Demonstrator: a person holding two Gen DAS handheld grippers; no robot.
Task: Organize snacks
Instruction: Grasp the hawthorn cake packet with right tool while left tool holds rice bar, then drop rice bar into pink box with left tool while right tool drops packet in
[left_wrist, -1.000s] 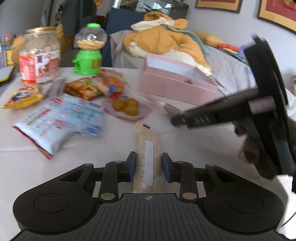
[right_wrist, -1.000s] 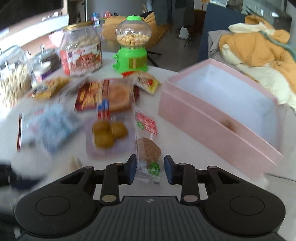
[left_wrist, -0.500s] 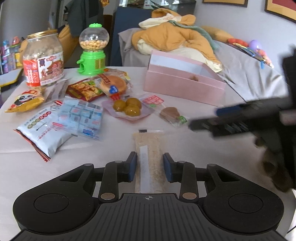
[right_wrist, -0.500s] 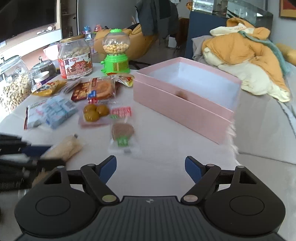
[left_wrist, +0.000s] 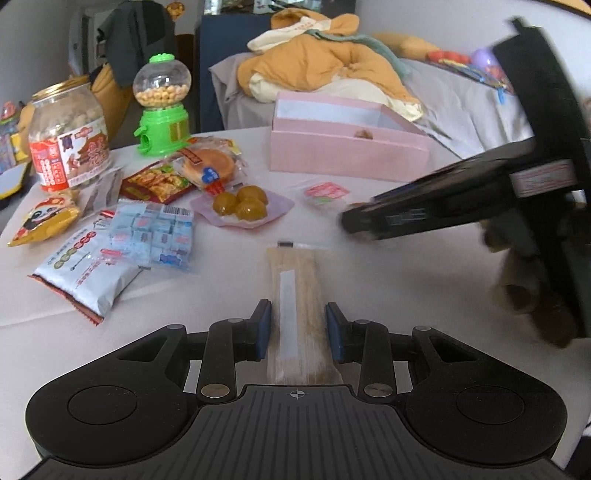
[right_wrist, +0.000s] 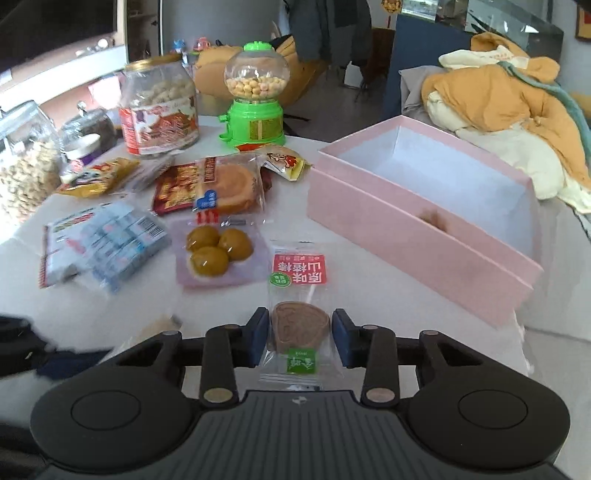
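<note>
A long beige snack packet (left_wrist: 295, 280) with a white strip runs out between the blue pads of my left gripper (left_wrist: 298, 328), which is shut on it low over the white tablecloth. My right gripper (right_wrist: 300, 338) is shut on a clear lollipop packet (right_wrist: 299, 273) with a red label, its pads pressing beside the brown disc. From the left wrist view the right gripper (left_wrist: 424, 210) reaches in from the right, blurred, over that packet's red label (left_wrist: 327, 192). An open pink box (right_wrist: 417, 236) stands to the right of it, also seen far right of centre (left_wrist: 347, 155).
Loose snacks lie left of centre: a pack of yellow balls (right_wrist: 218, 251), a wrapped bun (right_wrist: 229, 184), blue packets (right_wrist: 110, 236). Behind them stand a green gumball dispenser (right_wrist: 256, 107) and a jar (right_wrist: 159, 110). Orange bedding (right_wrist: 498, 96) lies beyond the box.
Half a second ago the right gripper stood wide open and drawn back from the lollipop packet; now it is forward again and shut on it. The left gripper kept its hold on the beige packet.
</note>
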